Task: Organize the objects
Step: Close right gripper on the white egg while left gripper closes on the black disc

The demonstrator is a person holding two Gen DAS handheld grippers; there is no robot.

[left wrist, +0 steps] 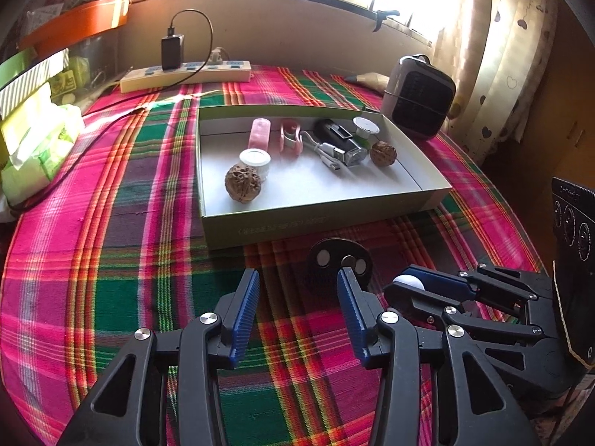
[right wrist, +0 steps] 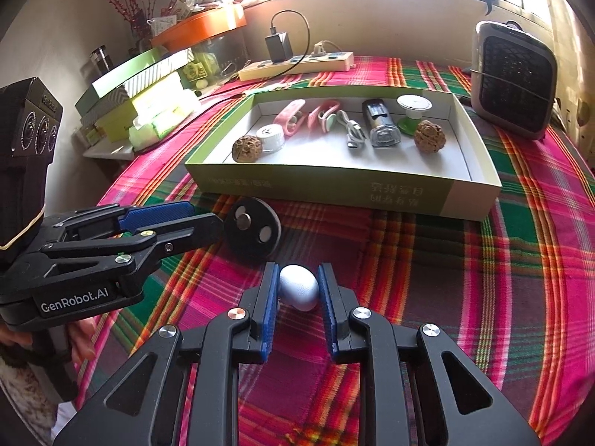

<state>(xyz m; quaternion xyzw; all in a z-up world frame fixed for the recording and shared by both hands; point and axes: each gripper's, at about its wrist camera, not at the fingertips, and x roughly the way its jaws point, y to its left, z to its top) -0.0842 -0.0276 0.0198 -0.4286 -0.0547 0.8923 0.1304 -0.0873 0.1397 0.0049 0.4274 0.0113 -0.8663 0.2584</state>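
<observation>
**Right wrist view: egg-shaped case pinched, black disc just ahead of the other jaws**

Right wrist view, reading left to right: my left gripper (right wrist: 219, 225) comes in from the left edge of the frame, its tips lying almost against the black magnetic disc (right wrist: 253, 231) on the plaid tablecloth (right wrist: 465, 278). Centre-low, my right gripper (right wrist: 297, 290) has its blue pads closed onto a small white egg-shaped case (right wrist: 299, 287), one pad on each flank. The case's long axis runs across the frame, from pad to pad, so I judge the grip is along its length. Above, in the upper middle, sits the green-sided box (right wrist: 334, 182), already holding walnuts, clips, a cable and other small items.

From the left wrist view, the left gripper (left wrist: 297, 293) stands wide with nothing between its pads; the disc (left wrist: 340, 260) lies just beyond the tips and slightly right of centre. The right gripper (left wrist: 409, 284) shows at lower right, a sliver of white case (left wrist: 407, 281) in its tips.

I reckon the left hand is nearer the disc, which wants a short push forward and rightward. The box lies straight ahead for both.
</observation>
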